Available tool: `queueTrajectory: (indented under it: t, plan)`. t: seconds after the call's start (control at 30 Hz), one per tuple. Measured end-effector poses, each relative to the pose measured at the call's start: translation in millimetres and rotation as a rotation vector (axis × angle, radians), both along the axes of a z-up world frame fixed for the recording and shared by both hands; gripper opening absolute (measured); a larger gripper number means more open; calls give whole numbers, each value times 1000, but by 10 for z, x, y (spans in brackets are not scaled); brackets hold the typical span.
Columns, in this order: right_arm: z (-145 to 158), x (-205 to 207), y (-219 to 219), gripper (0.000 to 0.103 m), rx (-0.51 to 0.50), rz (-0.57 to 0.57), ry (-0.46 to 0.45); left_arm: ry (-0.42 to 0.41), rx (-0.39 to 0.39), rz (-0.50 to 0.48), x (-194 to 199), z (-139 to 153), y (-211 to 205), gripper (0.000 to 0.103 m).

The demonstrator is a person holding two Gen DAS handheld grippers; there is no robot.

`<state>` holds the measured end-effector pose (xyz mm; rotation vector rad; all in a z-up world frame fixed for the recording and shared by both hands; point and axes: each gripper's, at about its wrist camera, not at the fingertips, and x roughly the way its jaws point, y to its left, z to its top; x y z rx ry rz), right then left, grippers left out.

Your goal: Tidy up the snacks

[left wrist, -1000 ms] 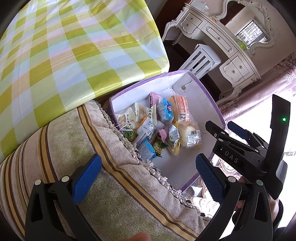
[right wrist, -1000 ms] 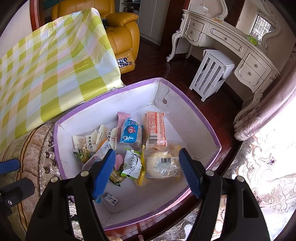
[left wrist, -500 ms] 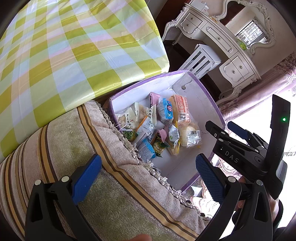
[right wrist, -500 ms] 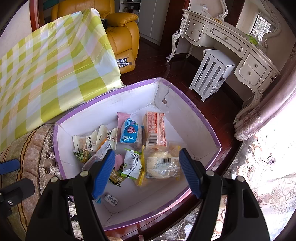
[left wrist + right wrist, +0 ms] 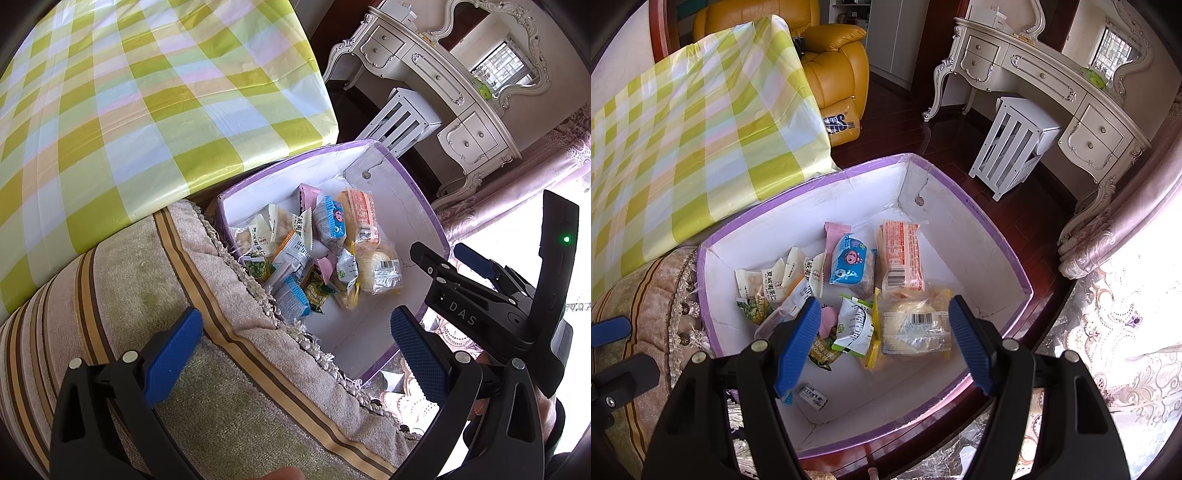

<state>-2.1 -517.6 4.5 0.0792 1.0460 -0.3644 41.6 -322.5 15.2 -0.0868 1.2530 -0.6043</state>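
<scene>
Right wrist view: right gripper [image 5: 882,332] is being held spread over the bun packet [image 5: 916,326] in the purple-rimmed box [image 5: 993,236]; left gripper [image 5: 291,354] spread, idle. Descent should be kept centred.

bright daylight from right, curtain [image 5: 1126,332] blown out; sharp focus, heavy fisheye warp, dark vignette corners.

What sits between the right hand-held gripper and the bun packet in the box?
Nothing visible. The right hand-held gripper hangs open above the box, and the clear bun packet lies on top, uncovered, between its fingers.
</scene>
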Motion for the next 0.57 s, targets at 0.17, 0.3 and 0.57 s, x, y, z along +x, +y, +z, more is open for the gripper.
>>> queueTrajectory:
  t: [0.17, 0.3, 0.57]
  plan:
    - [-20, -3, -10, 72, 5, -3, 3, -17, 5, -4, -17, 2, -11, 99]
    - [-25, -9, -16, 72, 6, -4, 4, -61, 28, -21, -49, 32, -76, 99]
    - [121, 56, 178, 77, 16, 43, -32, -55, -30, 48, 6, 228, 220, 99]
